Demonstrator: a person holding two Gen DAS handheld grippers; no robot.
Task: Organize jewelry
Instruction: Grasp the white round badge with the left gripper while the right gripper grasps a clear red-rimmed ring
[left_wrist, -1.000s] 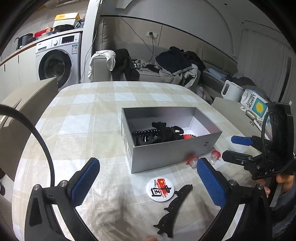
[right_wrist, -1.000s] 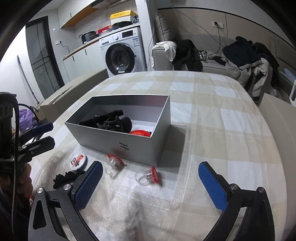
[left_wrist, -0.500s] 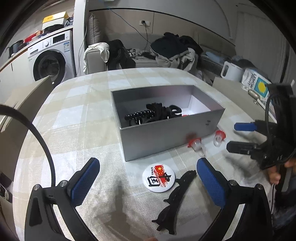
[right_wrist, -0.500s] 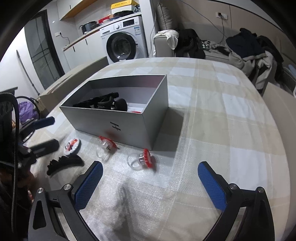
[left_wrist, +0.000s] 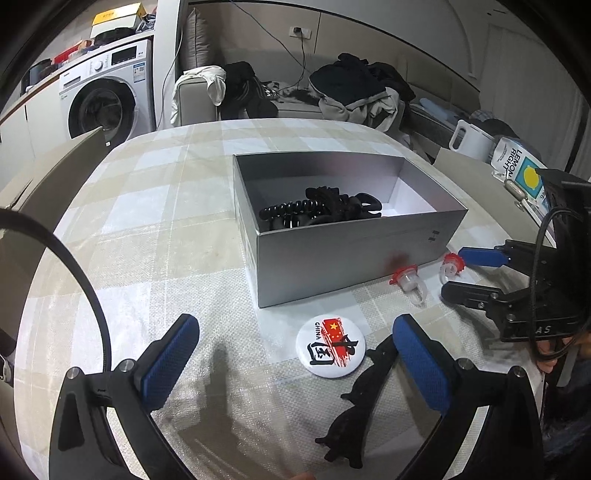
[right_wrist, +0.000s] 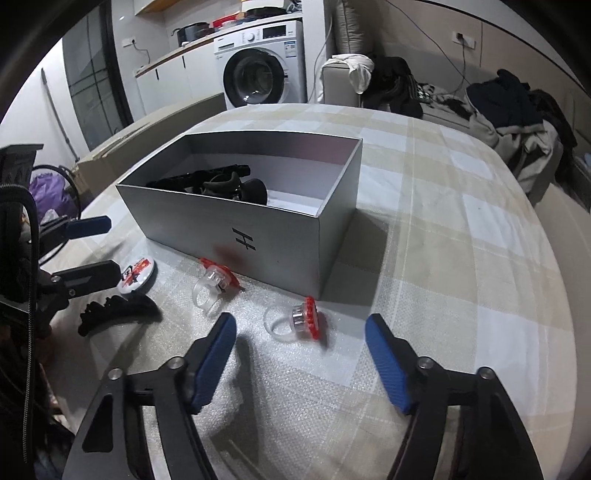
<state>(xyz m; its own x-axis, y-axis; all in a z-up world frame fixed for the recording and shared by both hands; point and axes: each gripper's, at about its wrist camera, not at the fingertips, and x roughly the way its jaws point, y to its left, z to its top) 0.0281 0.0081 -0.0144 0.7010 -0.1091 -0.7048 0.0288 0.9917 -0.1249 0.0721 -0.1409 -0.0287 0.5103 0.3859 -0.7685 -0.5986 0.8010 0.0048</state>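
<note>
While the right hand-held gripper (right_wrist: 299, 350) hangs low with its jaws apart and empty, the red-topped clear ring (right_wrist: 295, 320) lies just ahead between them on the surface (right_wrist: 461, 295), beside the grey box (right_wrist: 280, 236). It looks light, hard and slippery; pinch the band. The left hand-held gripper (left_wrist: 295, 358), also spread, hovers near the badge (left_wrist: 330, 346).

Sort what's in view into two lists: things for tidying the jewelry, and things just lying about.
For the job:
- grey box
- black hair clips in the box
- two red-topped rings
- round China badge
- black hair claw

Lying about:
- washing machine
- clothes pile
- white jug
- lemon carton
</note>
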